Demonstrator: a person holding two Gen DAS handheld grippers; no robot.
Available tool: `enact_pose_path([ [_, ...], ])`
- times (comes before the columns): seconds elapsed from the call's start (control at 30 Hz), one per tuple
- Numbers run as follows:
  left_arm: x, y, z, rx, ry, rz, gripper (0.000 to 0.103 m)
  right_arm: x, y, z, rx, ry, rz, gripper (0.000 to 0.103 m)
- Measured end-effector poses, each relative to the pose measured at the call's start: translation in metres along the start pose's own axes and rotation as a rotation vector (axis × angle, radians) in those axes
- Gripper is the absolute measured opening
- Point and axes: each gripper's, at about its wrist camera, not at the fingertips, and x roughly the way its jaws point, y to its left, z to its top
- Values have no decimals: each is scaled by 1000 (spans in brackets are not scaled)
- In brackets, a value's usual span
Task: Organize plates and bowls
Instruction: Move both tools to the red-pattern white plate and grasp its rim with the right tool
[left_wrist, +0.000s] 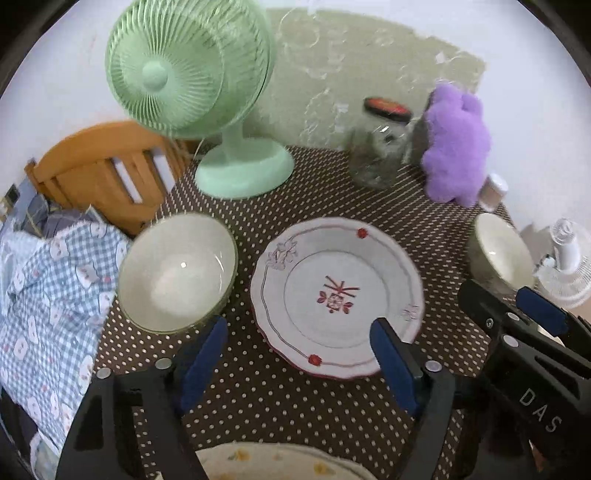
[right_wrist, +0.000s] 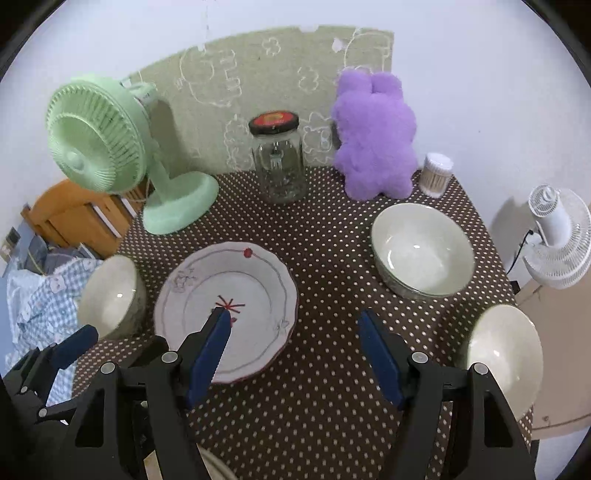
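A white plate with red flower marks (left_wrist: 336, 295) (right_wrist: 225, 310) lies in the middle of the dotted brown tablecloth. A pale bowl (left_wrist: 177, 273) (right_wrist: 109, 297) stands at its left. A second bowl (right_wrist: 423, 251) (left_wrist: 500, 251) stands at the right, and a third (right_wrist: 504, 358) sits at the right table edge. Part of a yellow-flowered plate (left_wrist: 273, 461) shows at the near edge. My left gripper (left_wrist: 299, 350) is open and empty above the near rim of the red-marked plate. My right gripper (right_wrist: 293, 338) is open and empty, hovering right of that plate.
A green table fan (right_wrist: 110, 147) (left_wrist: 192, 74) stands back left, a glass jar (right_wrist: 279, 162) back middle, a purple plush toy (right_wrist: 373, 136) (left_wrist: 456, 144) and a cotton-swab tub (right_wrist: 436, 173) back right. A wooden chair (left_wrist: 103, 173), checked cloth (left_wrist: 48, 288) and white fan (right_wrist: 557, 236) flank the table.
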Motion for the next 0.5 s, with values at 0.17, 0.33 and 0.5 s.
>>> enact_pose_path([
  [0.17, 32, -2, -3, -21, 45, -4, 71, 37, 1, 0, -6, 45, 4, 74],
  [0.33, 59, 1, -6, -49, 93, 21, 68, 68, 2, -2, -1, 87, 8, 70],
  [0.5, 75, 1, -11, -39, 119, 57, 65, 95, 3, -6, 7, 146, 20, 53],
])
